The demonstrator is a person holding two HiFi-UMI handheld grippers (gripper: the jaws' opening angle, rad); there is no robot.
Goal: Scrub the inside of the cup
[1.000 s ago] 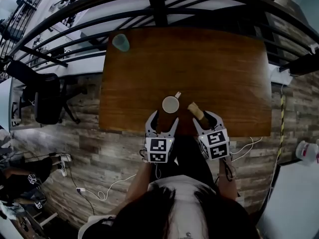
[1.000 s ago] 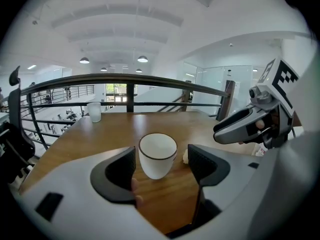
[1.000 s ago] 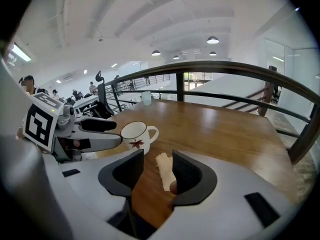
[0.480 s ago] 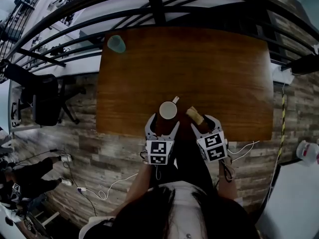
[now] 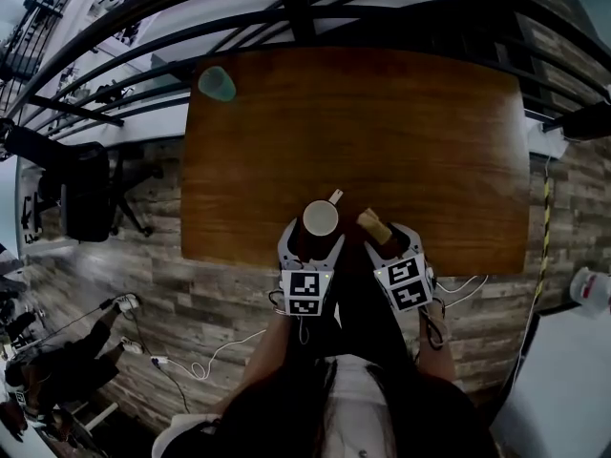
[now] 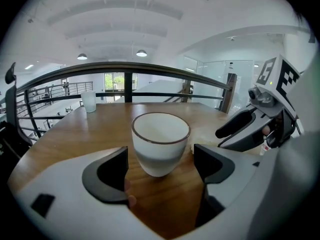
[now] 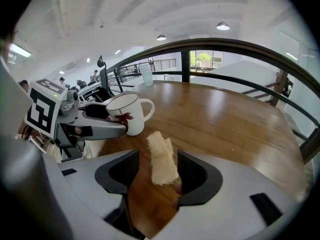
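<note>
In the left gripper view the cup is hiding its handle behind its own body, while the right claw is running off the picture's right edge. In the head view the sponge is losing its near end inside that claw, the person's head is covering whatever is lying beneath it, and the pale green thing on the surface's far corner is showing too small to name.
</note>
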